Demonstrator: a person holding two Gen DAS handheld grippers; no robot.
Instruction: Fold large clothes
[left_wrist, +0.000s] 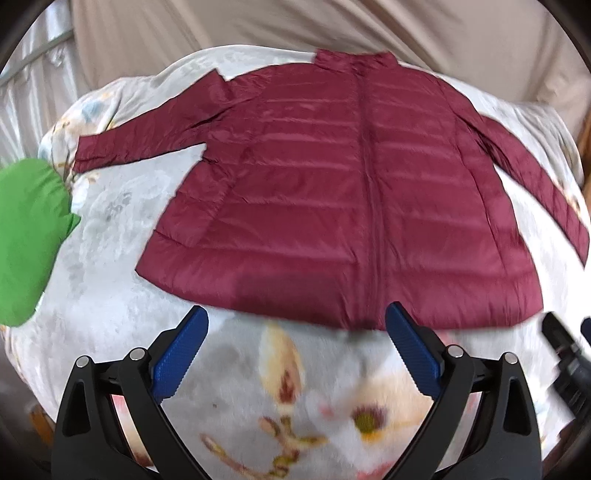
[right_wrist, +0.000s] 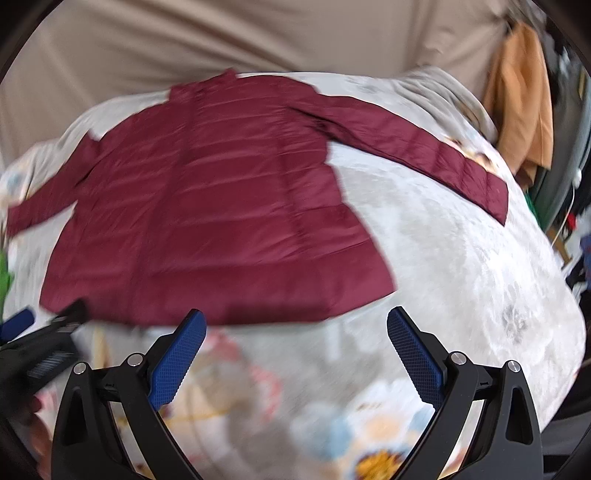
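A dark red quilted jacket (left_wrist: 332, 192) lies flat and front up on a pale floral blanket, zip closed, collar at the far side, both sleeves spread outward. In the right wrist view the same jacket (right_wrist: 207, 221) fills the left half, its right sleeve (right_wrist: 436, 155) stretching toward the right. My left gripper (left_wrist: 297, 325) hovers open just short of the hem, near the zip's lower end, with nothing between its blue pads. My right gripper (right_wrist: 297, 325) is open too, just before the hem's right corner. Each gripper shows at the edge of the other's view.
The floral blanket (left_wrist: 122, 206) covers a bed. A bright green garment (left_wrist: 26, 240) lies at the left edge beside the left sleeve. A beige cloth (left_wrist: 295, 26) hangs behind the bed. An orange cloth (right_wrist: 521, 96) and clutter stand at the far right.
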